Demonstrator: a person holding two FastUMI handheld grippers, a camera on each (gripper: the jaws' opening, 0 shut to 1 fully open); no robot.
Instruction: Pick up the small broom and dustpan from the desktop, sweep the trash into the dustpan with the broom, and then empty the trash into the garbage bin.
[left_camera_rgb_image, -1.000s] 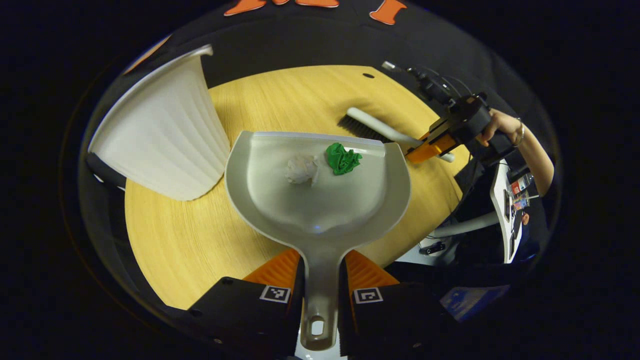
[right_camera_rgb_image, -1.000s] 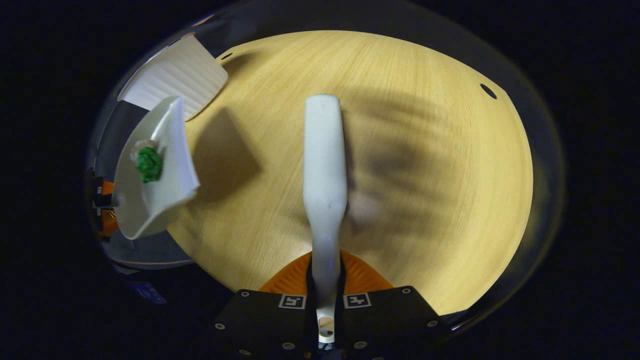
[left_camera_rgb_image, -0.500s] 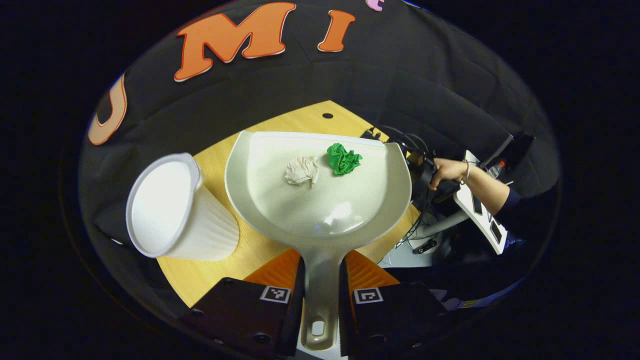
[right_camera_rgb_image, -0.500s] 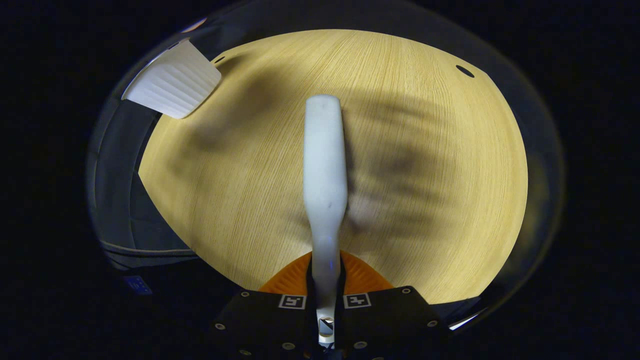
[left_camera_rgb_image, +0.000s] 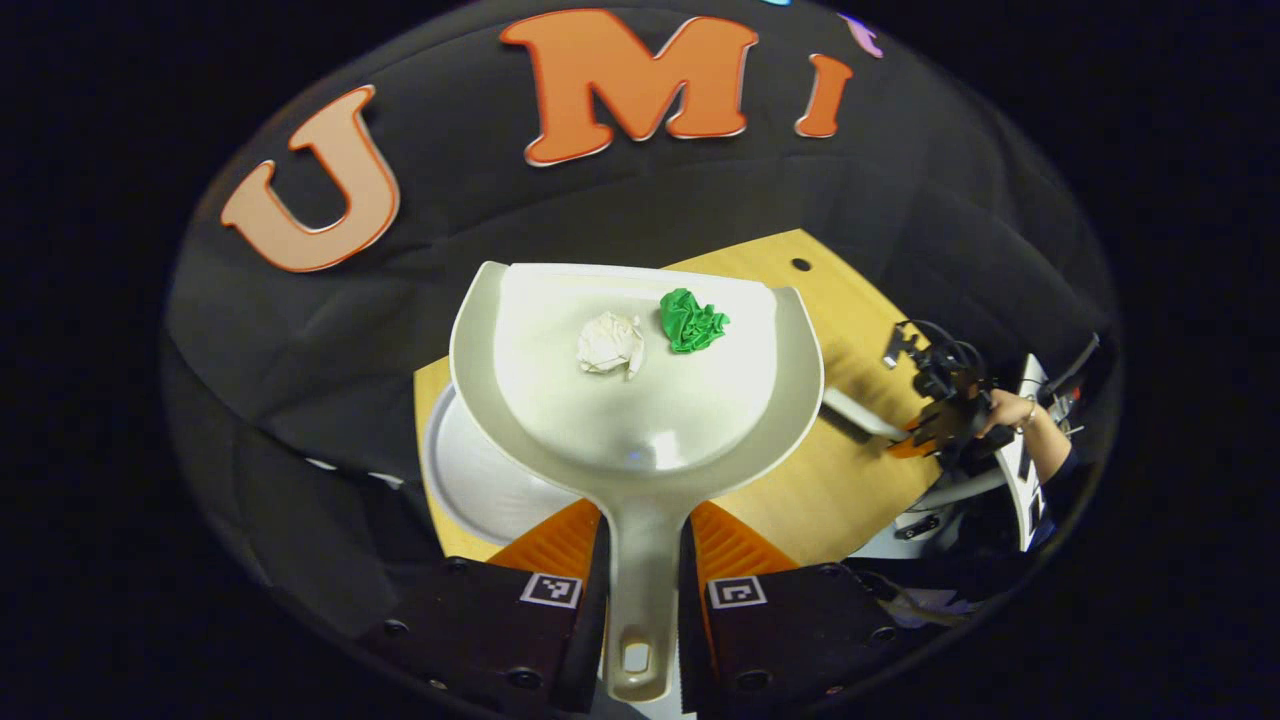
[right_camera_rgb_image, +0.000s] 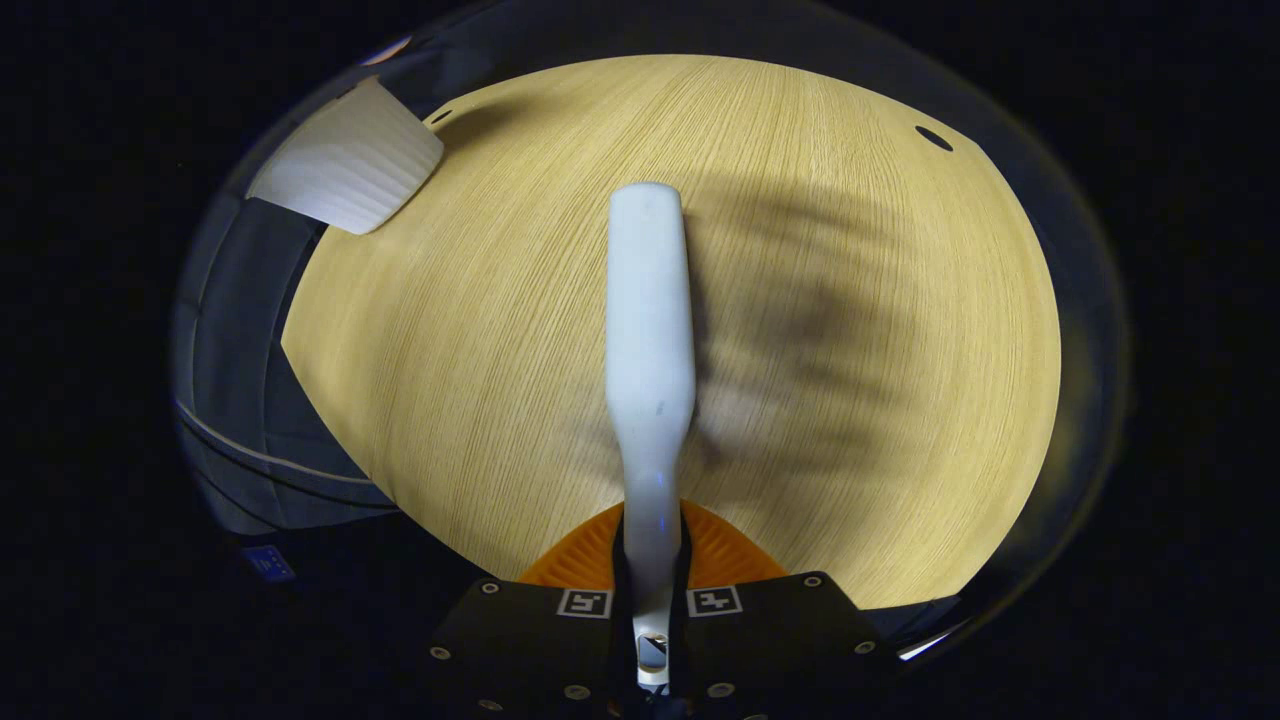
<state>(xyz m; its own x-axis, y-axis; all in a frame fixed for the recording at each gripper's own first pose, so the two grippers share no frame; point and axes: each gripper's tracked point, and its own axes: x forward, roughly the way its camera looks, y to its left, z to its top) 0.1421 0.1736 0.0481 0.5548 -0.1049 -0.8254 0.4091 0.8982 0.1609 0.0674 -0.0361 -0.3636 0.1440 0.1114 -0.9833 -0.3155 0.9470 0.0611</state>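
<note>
In the left gripper view my left gripper (left_camera_rgb_image: 642, 545) is shut on the handle of the grey dustpan (left_camera_rgb_image: 640, 420), held level in the air. A crumpled white paper ball (left_camera_rgb_image: 610, 343) and a green paper ball (left_camera_rgb_image: 691, 320) lie in its pan. The white ribbed garbage bin (left_camera_rgb_image: 470, 480) sits partly under the pan's left side, its open mouth showing. In the right gripper view my right gripper (right_camera_rgb_image: 651, 575) is shut on the white broom (right_camera_rgb_image: 649, 330), held over the wooden desktop (right_camera_rgb_image: 850, 420). The bin (right_camera_rgb_image: 345, 160) stands at the far left there. The right gripper (left_camera_rgb_image: 925, 432) with the broom (left_camera_rgb_image: 858, 415) shows far right.
The desktop's edge (left_camera_rgb_image: 800, 520) runs close under the dustpan, with dark cloth wall behind. A person's hand (left_camera_rgb_image: 1010, 410) holds the right gripper beside cables and a white stand. A small hole (right_camera_rgb_image: 934, 138) marks the desk's far right corner.
The dustpan with both paper balls has risen and moved left until it hangs over the bin's mouth. The broom has stayed almost still over the desk.
</note>
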